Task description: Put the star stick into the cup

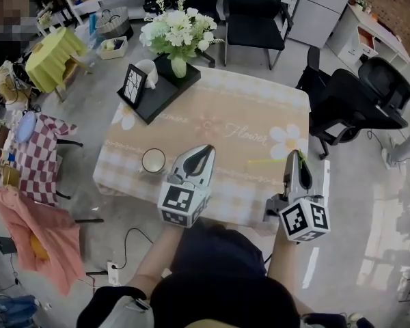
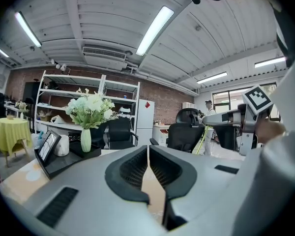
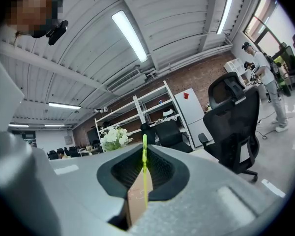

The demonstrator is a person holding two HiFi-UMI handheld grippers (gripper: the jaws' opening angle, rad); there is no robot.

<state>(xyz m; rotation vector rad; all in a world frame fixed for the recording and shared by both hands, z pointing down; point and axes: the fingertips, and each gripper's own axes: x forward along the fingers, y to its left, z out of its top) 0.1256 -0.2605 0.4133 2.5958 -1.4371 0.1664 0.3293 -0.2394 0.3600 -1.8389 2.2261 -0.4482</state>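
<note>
A white cup [image 1: 153, 160] stands near the front left edge of the table [image 1: 232, 125], just left of my left gripper [image 1: 206, 149]. That gripper is shut with nothing between its jaws [image 2: 148, 149]. My right gripper [image 1: 297, 154] hovers over the table's front right corner, shut on the thin yellow-green star stick [image 1: 265, 160]. The stick pokes out leftward from its tips over the cloth. In the right gripper view the stick [image 3: 144, 168] runs up between the closed pads. Its star end I cannot make out. The right gripper [image 2: 236, 117] also shows at the right of the left gripper view.
A black tray [image 1: 165, 91] at the table's far left carries a vase of white flowers [image 1: 178, 29], a picture frame [image 1: 132, 85] and a white pot [image 1: 149, 70]. Black office chairs [image 1: 355, 98] stand to the right. A checked cloth [image 1: 44, 152] hangs at the left.
</note>
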